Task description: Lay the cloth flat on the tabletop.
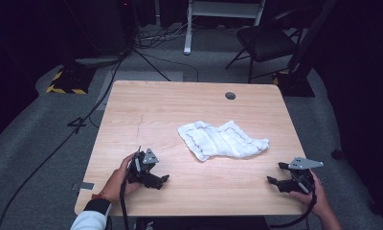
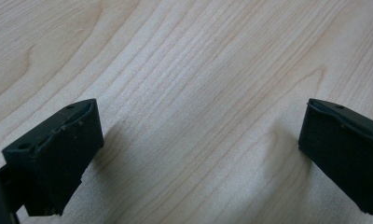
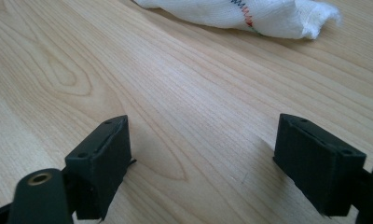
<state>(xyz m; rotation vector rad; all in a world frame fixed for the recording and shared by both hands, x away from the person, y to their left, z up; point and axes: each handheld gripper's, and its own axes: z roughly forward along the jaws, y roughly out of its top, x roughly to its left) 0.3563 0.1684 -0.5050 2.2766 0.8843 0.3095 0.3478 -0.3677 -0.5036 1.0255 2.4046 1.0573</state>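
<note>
The white cloth [image 1: 221, 139] lies crumpled at the centre right of the desk [image 1: 146, 110] in the high view, its long axis running from upper left down to lower right. The right tongs [image 1: 278, 173], at lower right, sit nearer it; its closest end lies up and left of them. The left tongs [image 1: 157, 172] rest at lower left, farther off. Both tongs stand wide open, holding nothing. The right gripper view shows the cloth's coloured stitching [image 3: 244, 10]; the left gripper view shows bare wood between the 2 jaws.
</note>
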